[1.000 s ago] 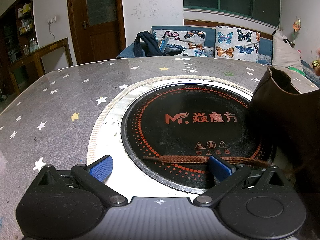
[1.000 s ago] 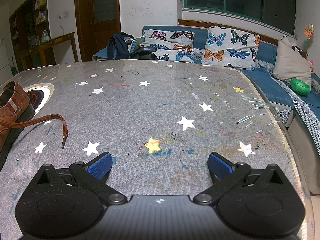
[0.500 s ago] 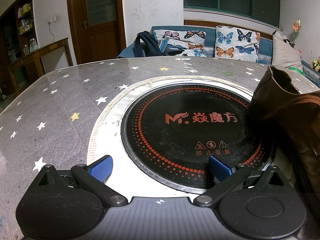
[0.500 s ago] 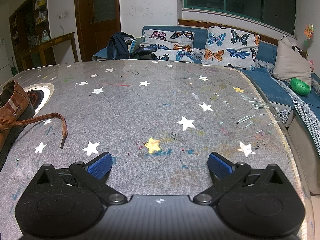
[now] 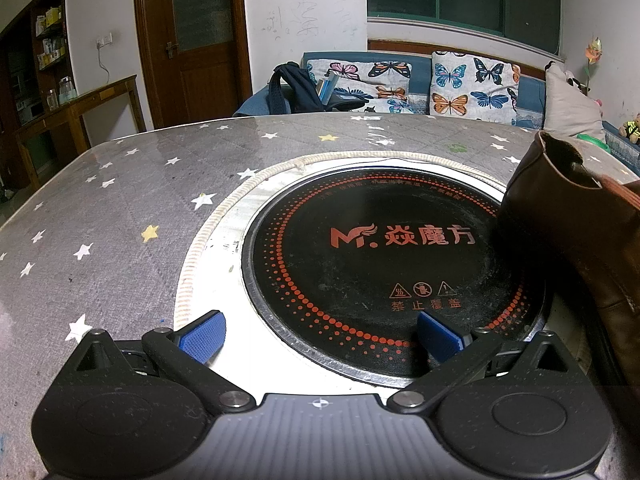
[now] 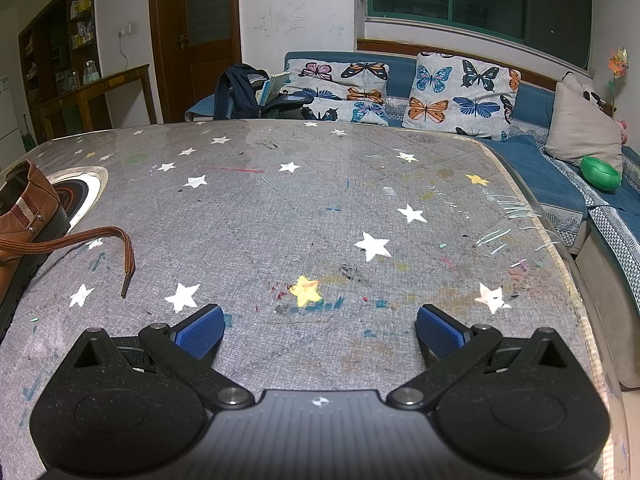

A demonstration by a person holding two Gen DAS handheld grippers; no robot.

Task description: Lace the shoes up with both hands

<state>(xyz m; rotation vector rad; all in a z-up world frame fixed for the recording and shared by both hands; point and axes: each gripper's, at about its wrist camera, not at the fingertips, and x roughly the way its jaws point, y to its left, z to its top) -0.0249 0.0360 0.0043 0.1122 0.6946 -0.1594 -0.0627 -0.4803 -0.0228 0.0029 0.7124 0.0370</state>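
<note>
A brown leather shoe [image 5: 576,232] stands at the right edge of the left wrist view, partly on the black induction hob [image 5: 392,256]. In the right wrist view the same shoe [image 6: 28,208] sits at the far left, and its brown lace [image 6: 100,240] trails from it across the table, its tip resting on the cloth. My left gripper [image 5: 320,334] is open over the hob's near rim with nothing between its blue pads. My right gripper [image 6: 318,330] is open above bare tablecloth, well to the right of the lace.
The table [image 6: 320,208] has a grey cloth with star prints. Its right edge [image 6: 552,232] curves close by in the right wrist view. Behind it stand a blue sofa [image 6: 536,104] with butterfly cushions and a dark backpack [image 6: 240,92].
The lace that lay across the hob in front of my left gripper one second ago is gone from that view. The right wrist view is almost unchanged.
</note>
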